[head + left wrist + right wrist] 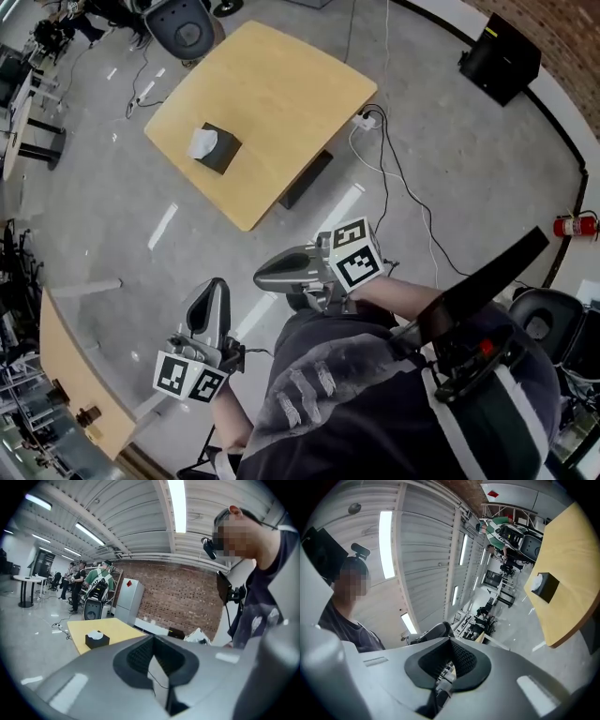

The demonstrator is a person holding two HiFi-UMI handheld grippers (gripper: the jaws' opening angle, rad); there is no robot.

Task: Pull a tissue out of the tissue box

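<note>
Left gripper: jaws closed together on nothing, held low beside the person's hip and aimed toward the desk. Right gripper: jaws likewise closed and empty, held before the waist. Tissue box, with a white tissue protruding, stands on the desk, well apart from both.

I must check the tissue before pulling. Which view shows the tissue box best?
The head view: the tissue box is seen from above, with the white tissue sticking out. Both gripper views show the tissue box far off, from a low side angle.
</note>
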